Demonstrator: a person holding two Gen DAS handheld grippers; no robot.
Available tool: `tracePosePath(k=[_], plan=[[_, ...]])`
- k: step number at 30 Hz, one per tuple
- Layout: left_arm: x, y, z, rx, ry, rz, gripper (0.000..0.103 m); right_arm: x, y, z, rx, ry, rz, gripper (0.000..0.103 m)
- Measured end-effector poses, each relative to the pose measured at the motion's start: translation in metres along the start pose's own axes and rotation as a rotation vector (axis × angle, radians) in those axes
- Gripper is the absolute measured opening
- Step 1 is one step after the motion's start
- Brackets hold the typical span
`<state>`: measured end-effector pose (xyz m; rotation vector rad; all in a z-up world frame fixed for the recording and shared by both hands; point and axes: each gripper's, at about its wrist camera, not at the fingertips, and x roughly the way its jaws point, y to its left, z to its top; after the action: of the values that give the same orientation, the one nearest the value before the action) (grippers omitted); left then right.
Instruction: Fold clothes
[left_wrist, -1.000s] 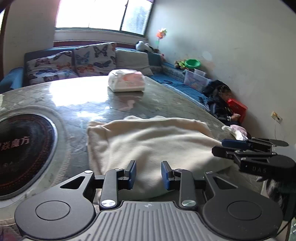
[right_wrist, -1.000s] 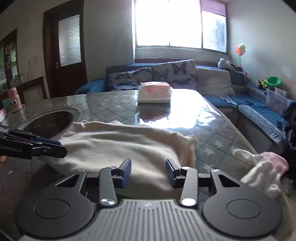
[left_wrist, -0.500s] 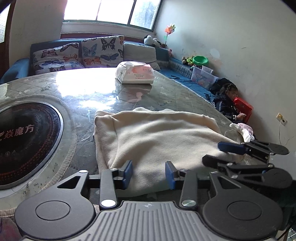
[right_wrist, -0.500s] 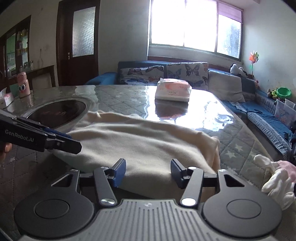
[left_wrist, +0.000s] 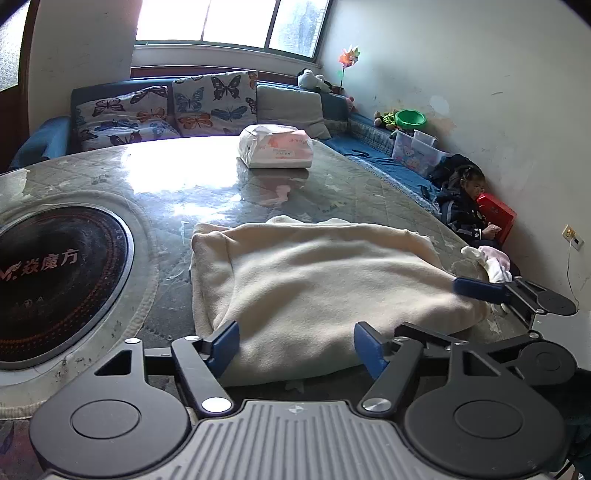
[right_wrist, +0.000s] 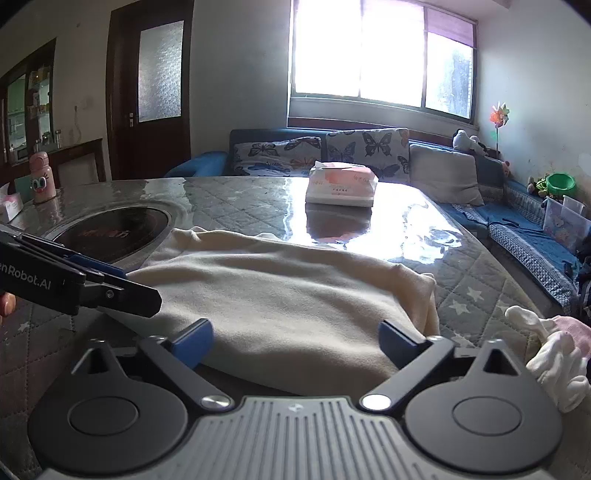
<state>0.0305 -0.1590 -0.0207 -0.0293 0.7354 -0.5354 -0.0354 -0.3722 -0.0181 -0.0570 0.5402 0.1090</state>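
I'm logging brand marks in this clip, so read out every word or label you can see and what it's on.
"炎魔方": on the round black cooktop set in the table.
"enRobot.AI" (start cut off): on the left gripper body.
Print on the tissue pack: too small to read.

The cream garment (left_wrist: 317, 280) is soft, matt, fleecy cloth. The table (left_wrist: 177, 184) top is glossy and reflective over a quilted pattern. The tissue pack (left_wrist: 275, 151) wrapper is shiny plastic. Gripper bodies are matt black with blue pads (left_wrist: 225, 341).
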Motion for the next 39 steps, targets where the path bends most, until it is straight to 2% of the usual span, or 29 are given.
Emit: tracePosePath(k=[4,8,15,20,29,39], plan=[[-0.002,0.001,0.000,-0.006,-0.005,0.008,0.078,-0.002,-0.001,0.001,0.001,-0.012,-0.013,0.103],[-0.004,0.002,-0.001,-0.015,-0.013,0.027,0.092,-0.001,0.001,0.000,-0.002,-0.015,-0.023,0.103],[-0.009,0.004,-0.002,-0.032,-0.015,0.036,0.103,-0.002,0.003,0.002,-0.003,-0.021,-0.004,0.103],[-0.012,0.002,-0.004,-0.027,-0.015,0.045,0.103,-0.010,-0.002,0.002,0.043,-0.037,-0.018,0.103],[-0.012,-0.003,-0.011,-0.030,0.030,0.048,0.103,-0.020,-0.012,-0.006,0.093,0.001,-0.050,0.103],[-0.021,-0.012,-0.017,-0.014,0.032,0.055,0.103,-0.032,-0.013,-0.009,0.124,0.018,-0.066,0.103]])
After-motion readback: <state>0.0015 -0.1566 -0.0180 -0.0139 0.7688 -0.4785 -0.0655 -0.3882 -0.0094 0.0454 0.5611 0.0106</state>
